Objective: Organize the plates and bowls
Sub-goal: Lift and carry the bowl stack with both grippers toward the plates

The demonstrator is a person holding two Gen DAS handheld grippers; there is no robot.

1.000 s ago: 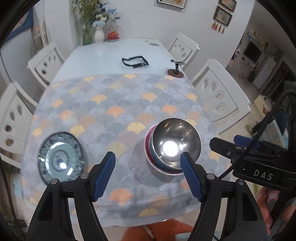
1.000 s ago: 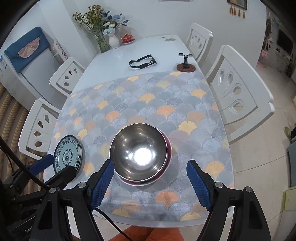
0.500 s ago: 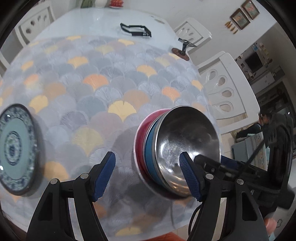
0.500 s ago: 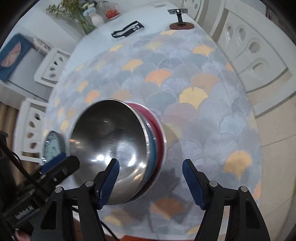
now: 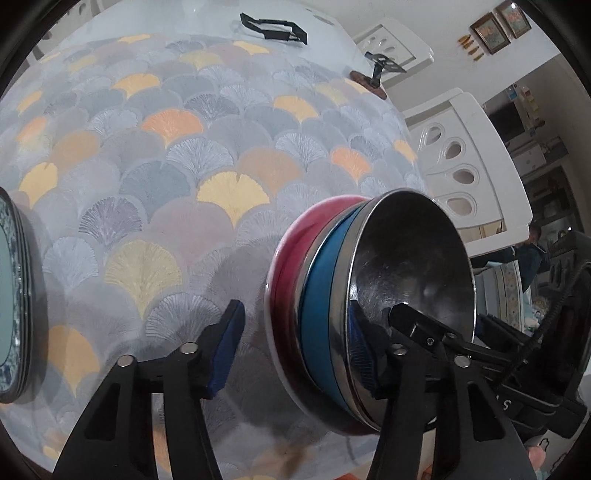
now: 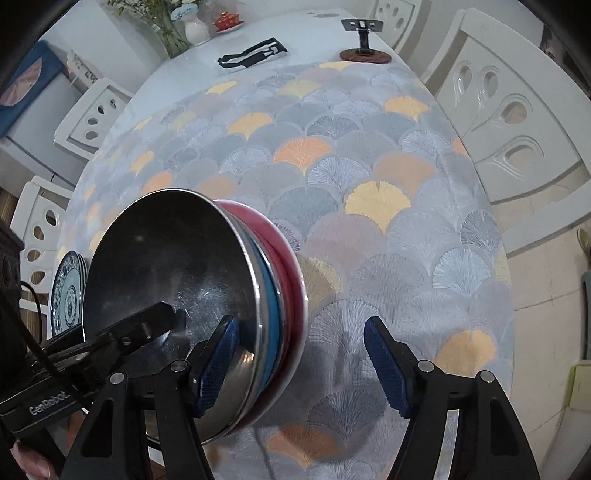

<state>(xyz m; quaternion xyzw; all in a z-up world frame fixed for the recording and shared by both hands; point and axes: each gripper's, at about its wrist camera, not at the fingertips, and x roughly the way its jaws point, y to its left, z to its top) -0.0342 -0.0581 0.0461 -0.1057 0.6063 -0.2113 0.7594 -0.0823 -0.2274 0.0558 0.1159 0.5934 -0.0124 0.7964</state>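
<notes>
A stack of nested bowls stands on the patterned tablecloth: a steel bowl (image 5: pixel 413 266) on top, a blue bowl (image 5: pixel 321 295) under it, a red bowl (image 5: pixel 295 243) at the bottom. My left gripper (image 5: pixel 295 347) is open and straddles the stack's near left rim, one finger inside the steel bowl. My right gripper (image 6: pixel 303 365) is open and straddles the stack's (image 6: pixel 177 266) near right rim in the same way. A blue-patterned plate stack (image 5: pixel 11 295) lies to the left; it also shows in the right wrist view (image 6: pixel 68 291).
White chairs (image 6: pixel 517 110) ring the table. At the far end lie a black strap (image 6: pixel 255 55), a small stand on a brown base (image 6: pixel 364 51) and a vase of flowers (image 6: pixel 194 26). The tablecloth's (image 6: pixel 369 206) near edge is close to me.
Both grippers have come down and forward from above the stack to its rim. Each now has one finger inside the steel bowl. The jaws stay open.
</notes>
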